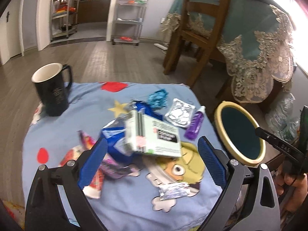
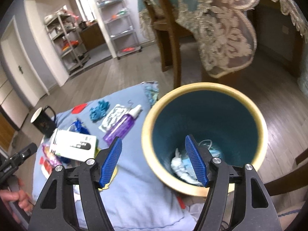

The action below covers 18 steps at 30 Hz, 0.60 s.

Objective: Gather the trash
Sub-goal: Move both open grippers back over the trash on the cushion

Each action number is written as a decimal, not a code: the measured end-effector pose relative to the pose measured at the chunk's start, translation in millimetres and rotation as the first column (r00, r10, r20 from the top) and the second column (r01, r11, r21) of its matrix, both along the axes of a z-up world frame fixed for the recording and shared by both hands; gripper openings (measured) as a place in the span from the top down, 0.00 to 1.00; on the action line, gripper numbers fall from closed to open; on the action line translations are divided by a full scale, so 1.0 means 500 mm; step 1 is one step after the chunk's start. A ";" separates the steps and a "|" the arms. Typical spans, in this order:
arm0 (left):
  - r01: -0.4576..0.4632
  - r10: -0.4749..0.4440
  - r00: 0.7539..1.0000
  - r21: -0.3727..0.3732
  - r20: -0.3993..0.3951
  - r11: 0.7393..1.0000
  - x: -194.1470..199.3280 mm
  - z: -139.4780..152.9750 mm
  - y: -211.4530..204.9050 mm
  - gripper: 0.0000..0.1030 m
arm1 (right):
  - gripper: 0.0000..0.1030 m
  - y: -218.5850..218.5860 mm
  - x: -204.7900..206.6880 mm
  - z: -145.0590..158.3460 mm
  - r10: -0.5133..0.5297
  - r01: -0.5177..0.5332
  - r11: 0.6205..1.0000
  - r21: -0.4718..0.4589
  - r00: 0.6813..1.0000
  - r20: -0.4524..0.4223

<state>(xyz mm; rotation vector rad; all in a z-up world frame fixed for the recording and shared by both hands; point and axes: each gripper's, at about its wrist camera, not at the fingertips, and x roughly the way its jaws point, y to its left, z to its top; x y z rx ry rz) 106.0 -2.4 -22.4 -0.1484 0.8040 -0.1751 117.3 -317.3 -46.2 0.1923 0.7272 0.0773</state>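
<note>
While both of my grippers hang over the scene, neither grips anything. The left gripper (image 1: pixel 152 161) has its blue fingers (image 1: pixel 93 161) spread wide above a worktop (image 1: pixel 63 130) draped in a pale blue cartoon cloth. Between and just beyond them lies the trash: a white and green box (image 1: pixel 154 134) tilted on a heap of blue wrappers (image 1: pixel 115 134), with a purple bottle (image 1: pixel 195 123) and a silver foil packet (image 1: pixel 180 112) farther right. A black mug (image 1: pixel 53 90) stands upright at the far left. The right gripper (image 2: pixel 154 161), fingers apart, hovers over the near rim of a cream bin (image 2: pixel 204 134) with a teal inside, just right of the worktop. Crumpled pale stuff, perhaps tissue (image 2: pixel 179 163), sits at its bottom.
</note>
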 end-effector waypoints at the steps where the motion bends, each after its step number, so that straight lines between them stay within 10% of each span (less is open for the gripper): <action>1: -0.011 0.011 1.000 0.003 -0.004 1.000 -0.004 -0.002 0.011 0.10 | 0.33 0.007 0.001 -0.001 0.010 -0.010 1.000 -0.001 1.000 0.000; 18: -0.102 0.111 0.984 0.073 -0.139 0.992 -0.011 -0.076 0.094 0.10 | 0.31 0.135 0.007 -0.037 0.214 -0.216 0.976 -0.020 0.975 -0.065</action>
